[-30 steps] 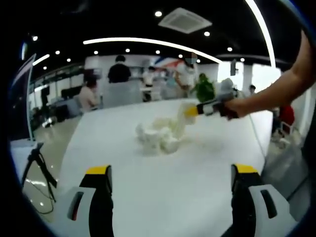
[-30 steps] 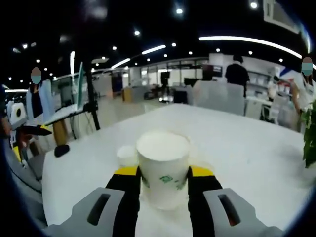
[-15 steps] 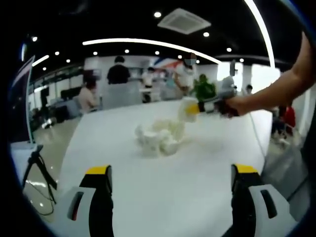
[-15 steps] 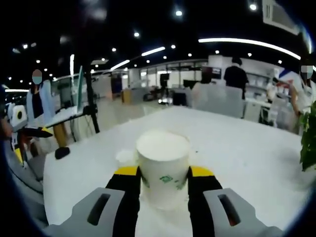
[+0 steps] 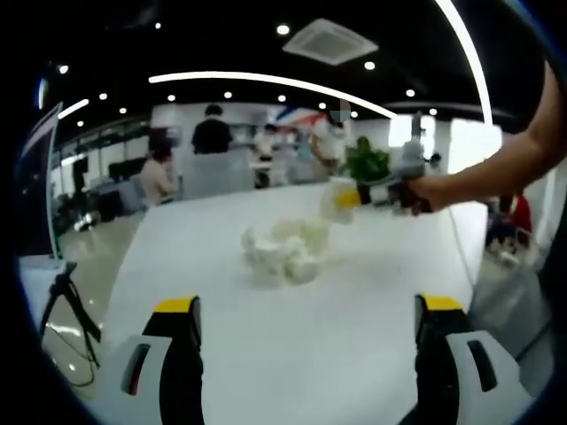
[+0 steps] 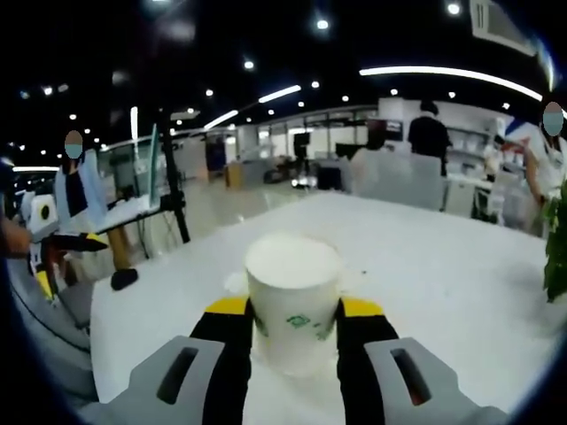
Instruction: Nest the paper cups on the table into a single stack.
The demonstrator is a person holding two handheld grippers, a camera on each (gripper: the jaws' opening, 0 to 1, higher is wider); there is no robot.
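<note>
A heap of several white paper cups (image 5: 283, 252) lies mid-table in the left gripper view, some on their sides. My left gripper (image 5: 306, 319) stands open at the near edge, well short of the heap, with nothing between its jaws. Above and right of the heap, my right gripper (image 5: 347, 198) comes in from the right, held by a person's hand, and carries a white cup (image 5: 331, 201). In the right gripper view that gripper (image 6: 295, 319) is shut on the white paper cup (image 6: 293, 297) with a green mark, upright, open mouth up, lifted over the white table (image 6: 425, 266).
The white table (image 5: 292, 345) stretches wide around the heap. A black tripod (image 5: 66, 297) stands off its left edge. A green plant (image 5: 368, 162) sits at the far side. People sit and stand in the office behind. A laptop on a stand (image 6: 146, 190) is to the left.
The right gripper has lifted its cup higher and away from the heap; the small cup seen behind it a second ago has dropped from sight. The left gripper has stayed put.
</note>
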